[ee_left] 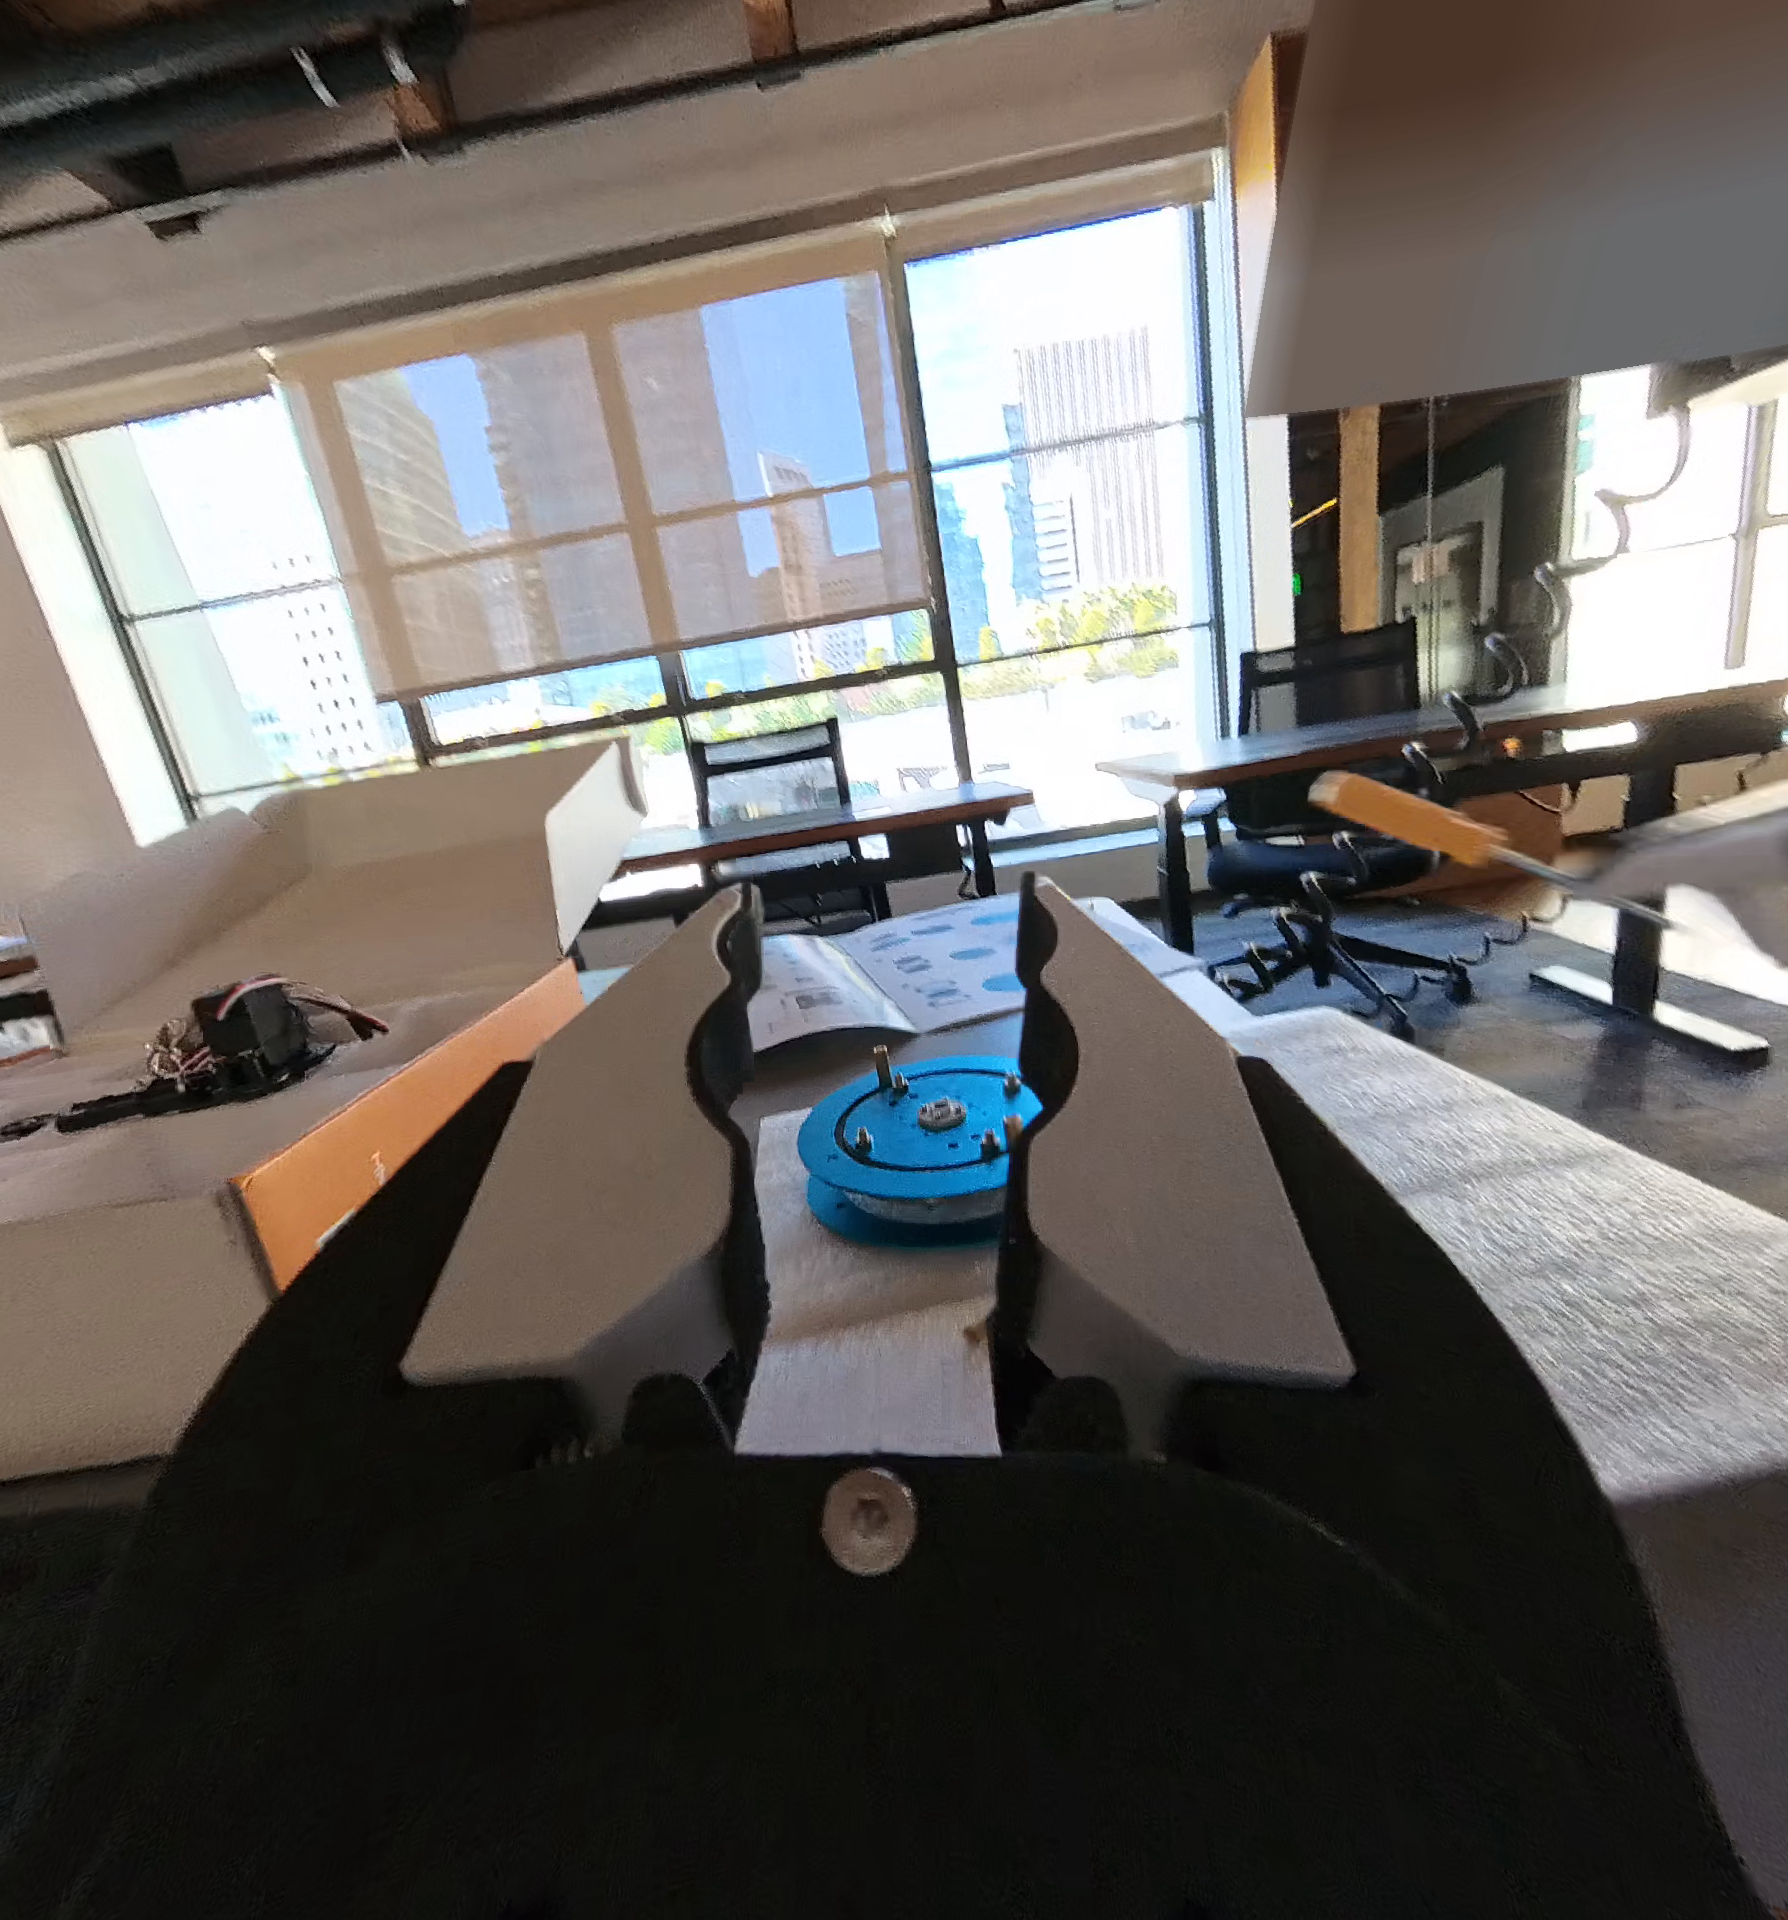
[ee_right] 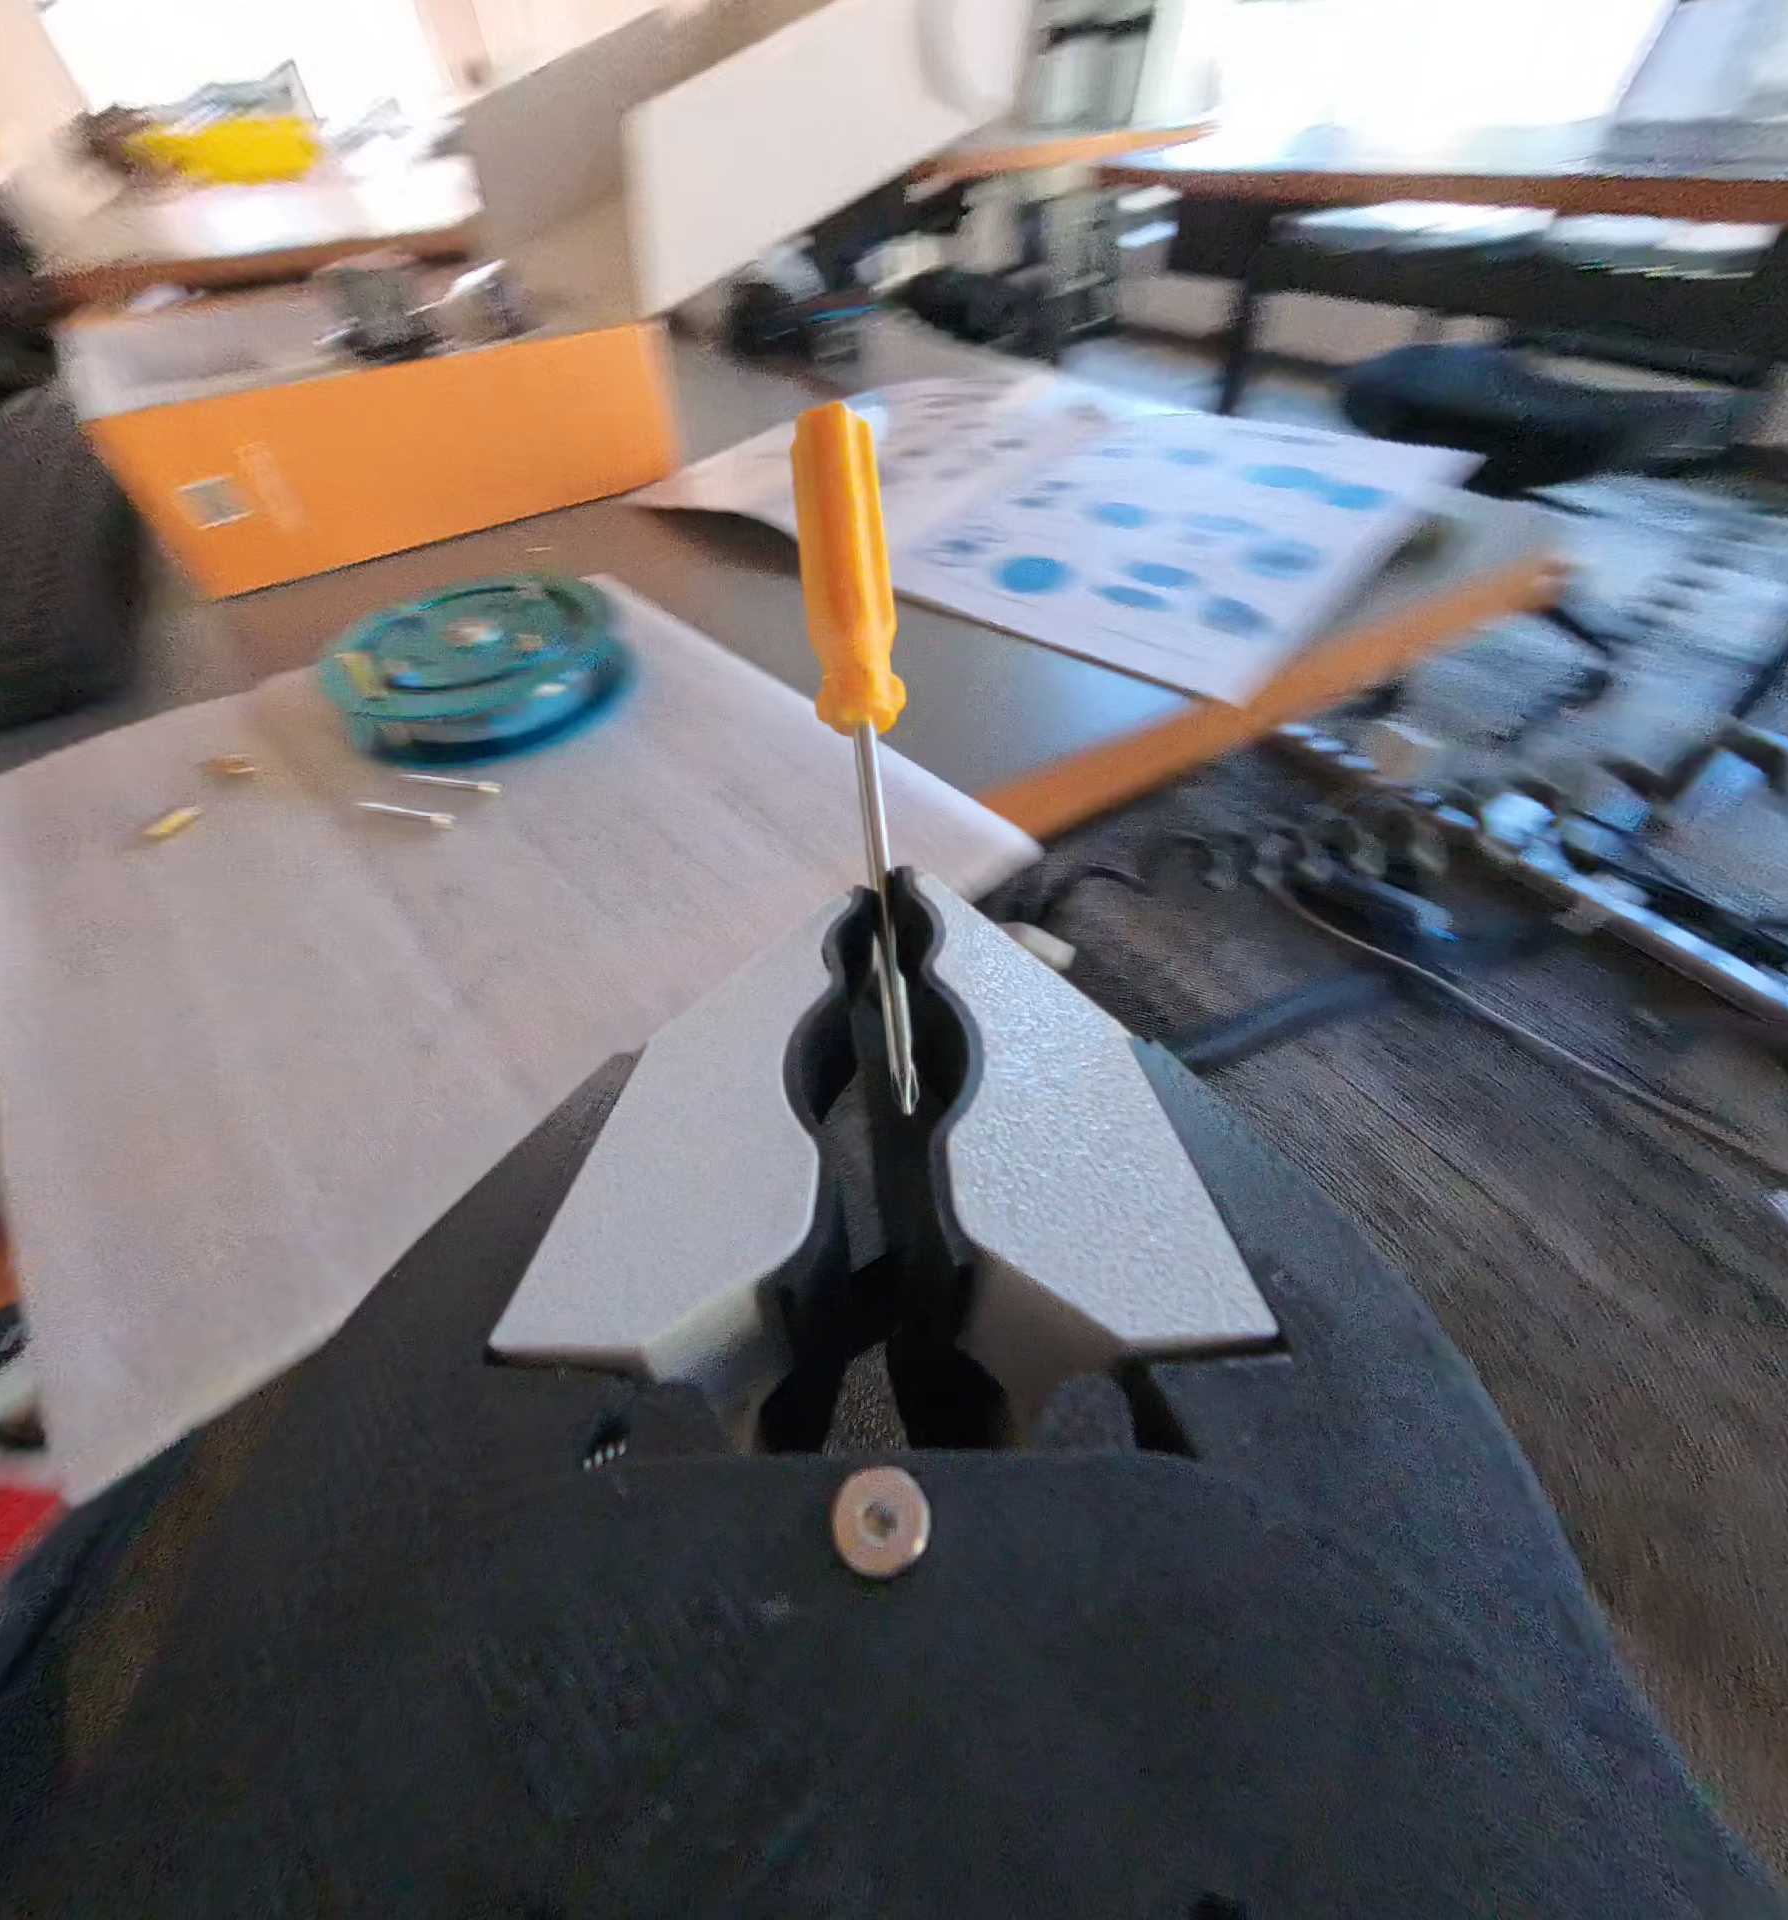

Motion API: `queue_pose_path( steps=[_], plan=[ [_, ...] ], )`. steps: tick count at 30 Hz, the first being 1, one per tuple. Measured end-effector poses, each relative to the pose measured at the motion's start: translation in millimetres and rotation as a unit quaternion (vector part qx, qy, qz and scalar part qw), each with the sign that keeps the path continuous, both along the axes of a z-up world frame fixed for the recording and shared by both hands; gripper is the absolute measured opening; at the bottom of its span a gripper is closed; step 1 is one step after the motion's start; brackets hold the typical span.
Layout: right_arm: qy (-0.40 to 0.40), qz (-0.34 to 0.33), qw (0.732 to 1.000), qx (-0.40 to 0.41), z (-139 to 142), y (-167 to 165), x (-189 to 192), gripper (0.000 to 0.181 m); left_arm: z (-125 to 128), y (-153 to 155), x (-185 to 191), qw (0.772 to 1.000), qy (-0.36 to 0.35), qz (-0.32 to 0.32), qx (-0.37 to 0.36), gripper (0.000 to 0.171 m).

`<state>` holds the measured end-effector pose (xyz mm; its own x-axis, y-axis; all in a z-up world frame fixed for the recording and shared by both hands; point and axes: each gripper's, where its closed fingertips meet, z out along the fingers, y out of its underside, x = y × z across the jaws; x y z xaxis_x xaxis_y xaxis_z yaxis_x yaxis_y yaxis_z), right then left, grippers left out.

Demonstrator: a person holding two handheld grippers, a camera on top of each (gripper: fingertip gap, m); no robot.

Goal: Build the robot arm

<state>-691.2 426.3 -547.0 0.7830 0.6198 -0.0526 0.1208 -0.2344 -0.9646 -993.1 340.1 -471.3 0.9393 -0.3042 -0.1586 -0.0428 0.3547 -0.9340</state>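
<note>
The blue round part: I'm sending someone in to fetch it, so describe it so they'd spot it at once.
Find the white foam sheet on the dark table, in front of the orange box. The blue round part sits at the sheet's far edge: a flat two-layer disc with small metal posts standing on top, unlike the loose screws lying beside it.

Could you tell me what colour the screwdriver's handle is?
Orange; the screwdriver shows best in the right wrist view, held by the right gripper.
</note>
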Motion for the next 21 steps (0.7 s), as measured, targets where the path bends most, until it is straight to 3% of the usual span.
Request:
queue_pose_path(
  steps=[2,5,7,11,14,16,21],
  plan=[
    [-0.046,0.105,0.993,-0.015,11,34,-50,0.002,0,-16,-4,0.999,0.004,-0.017,-0.027,0.048],
    [-0.103,0.191,0.976,-0.033,9,95,-106,0.002,0,-51,-9,0.998,0.002,-0.041,-0.052,0.048],
    [-0.151,0.202,0.965,-0.071,-8,131,-128,0.002,0,-77,-19,0.998,0.005,-0.035,-0.053,0.047],
    [-0.204,0.228,0.945,-0.119,-47,160,-158,0.002,0,-117,-43,0.999,0.015,-0.024,-0.032,0.039],
    [-0.236,0.225,0.932,-0.158,-71,160,-161,0.004,-1,-122,-63,0.999,-0.001,-0.032,-0.042,0.043],
    [-0.258,0.184,0.938,-0.144,-68,158,-149,0.025,2,-119,-70,0.995,-0.028,-0.064,-0.067,0.055],
    [-0.153,0.081,0.985,0.016,16,94,-139,0.028,0,-130,-89,0.986,-0.043,-0.114,-0.110,0.064]
  ],
)
